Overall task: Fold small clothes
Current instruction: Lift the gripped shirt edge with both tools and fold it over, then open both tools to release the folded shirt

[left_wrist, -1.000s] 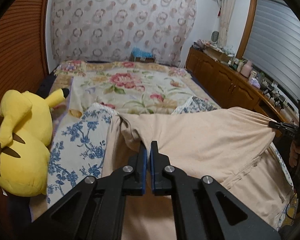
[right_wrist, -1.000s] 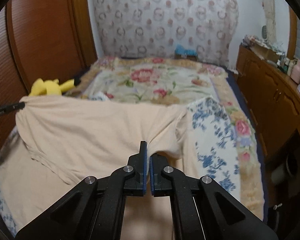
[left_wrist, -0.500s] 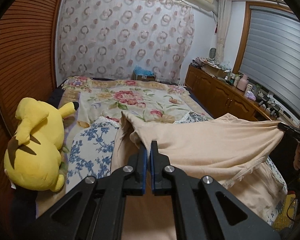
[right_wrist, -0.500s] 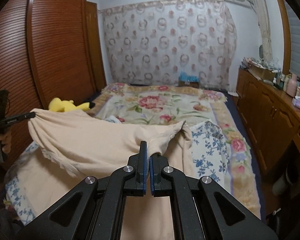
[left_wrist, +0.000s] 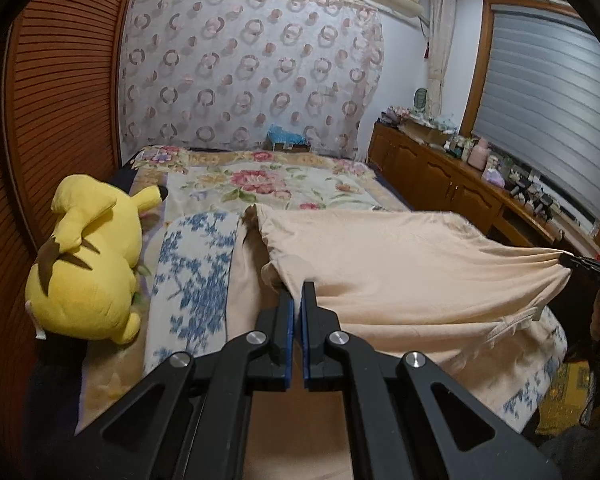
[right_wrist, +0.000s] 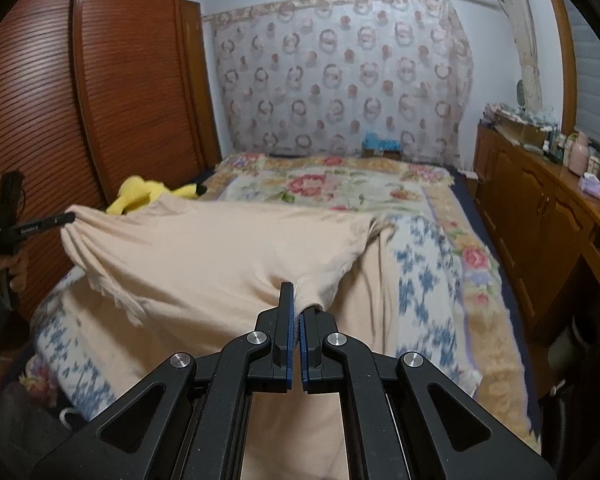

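A peach garment point(left_wrist: 400, 264) hangs stretched between both grippers above the bed; its lower part trails on the bedding. My left gripper point(left_wrist: 297, 292) is shut on one top corner of it. My right gripper point(right_wrist: 296, 296) is shut on the other top corner of the garment point(right_wrist: 204, 256). In the left wrist view the right gripper point(left_wrist: 580, 264) shows at the far right, pinching the cloth. In the right wrist view the left gripper point(right_wrist: 56, 222) shows at the far left, doing the same.
The bed has a floral blanket point(left_wrist: 260, 184) and a blue-and-white patterned cloth point(left_wrist: 192, 272) under the garment. A yellow plush toy point(left_wrist: 88, 260) lies at the bed's left edge beside a wooden wardrobe point(right_wrist: 60, 120). A wooden dresser point(right_wrist: 540, 216) with clutter runs along the right.
Both grippers have risen with the garment, lifting its top edge off the bed and pulling it taut between them. Both stay shut.
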A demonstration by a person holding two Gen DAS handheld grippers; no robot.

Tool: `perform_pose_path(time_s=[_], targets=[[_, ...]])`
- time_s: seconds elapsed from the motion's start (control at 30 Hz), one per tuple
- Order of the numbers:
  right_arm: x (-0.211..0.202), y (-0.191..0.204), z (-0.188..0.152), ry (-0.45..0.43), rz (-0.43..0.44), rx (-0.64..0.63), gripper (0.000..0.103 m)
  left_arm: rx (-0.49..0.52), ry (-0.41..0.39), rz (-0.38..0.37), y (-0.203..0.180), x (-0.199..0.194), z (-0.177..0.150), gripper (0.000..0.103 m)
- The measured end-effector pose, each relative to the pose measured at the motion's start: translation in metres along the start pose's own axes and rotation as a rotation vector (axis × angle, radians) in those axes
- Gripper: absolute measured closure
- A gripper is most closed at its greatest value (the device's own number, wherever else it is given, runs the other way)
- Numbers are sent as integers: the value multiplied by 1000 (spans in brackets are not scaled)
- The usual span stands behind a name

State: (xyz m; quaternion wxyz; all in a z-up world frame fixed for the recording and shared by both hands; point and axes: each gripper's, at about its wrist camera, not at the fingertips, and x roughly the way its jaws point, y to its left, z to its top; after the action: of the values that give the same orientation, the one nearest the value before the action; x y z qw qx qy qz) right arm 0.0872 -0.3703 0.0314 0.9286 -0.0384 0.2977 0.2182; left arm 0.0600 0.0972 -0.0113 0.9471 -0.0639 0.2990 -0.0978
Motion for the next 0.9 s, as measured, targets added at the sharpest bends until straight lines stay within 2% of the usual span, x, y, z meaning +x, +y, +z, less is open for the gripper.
perform_pose_path(time_s=[0.17,0.5,0.8,0.9], targets=[[-2,3,-23,40,6,12,103,16,56,16,-1,1,-24,102],[24,6,-58,159,-20,3,102,29,145,45,0,20,-55,101],[23,4,-61,183,-82,-13,83,42,157,73,-3,18,-57,97],[17,2,-58,169,-92,-11,77,51,151,93,-3,15,-55,91]])
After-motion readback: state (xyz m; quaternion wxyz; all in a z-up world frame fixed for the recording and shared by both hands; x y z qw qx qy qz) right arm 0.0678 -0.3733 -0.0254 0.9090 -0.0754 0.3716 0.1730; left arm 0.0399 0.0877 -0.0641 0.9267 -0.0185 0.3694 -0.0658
